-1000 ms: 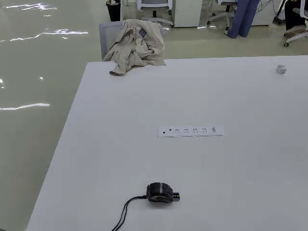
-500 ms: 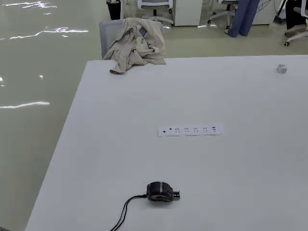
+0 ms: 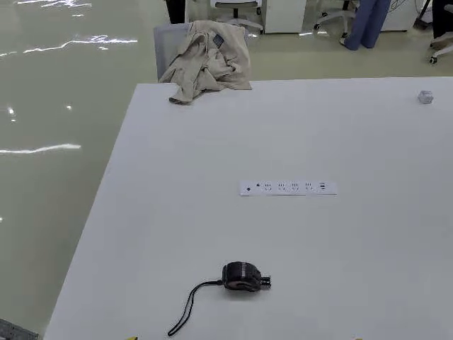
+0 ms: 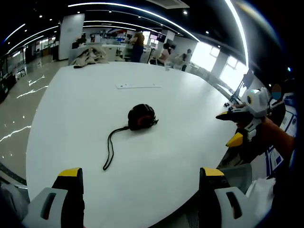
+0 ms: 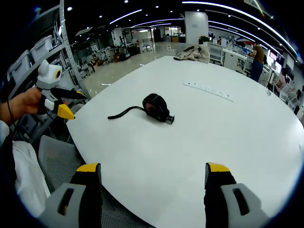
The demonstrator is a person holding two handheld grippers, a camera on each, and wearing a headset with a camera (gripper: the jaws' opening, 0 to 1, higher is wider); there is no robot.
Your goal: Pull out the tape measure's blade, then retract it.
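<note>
Tabletop: white, broad, viewed from its near edge
Left gripper: jaws are spread wide, nothing is held
Right gripper: jaws are spread wide, nothing is held
Tape measure: laid near the front edge, apart from both grippers, untouched
Blade hook: seated at the case mouth
Progress: nothing is judged done; pull-out and retraction are both left

An open-plan office: long white worktop with inset socket strip, office chairs, ceiling strip lights, polished floor.
</note>
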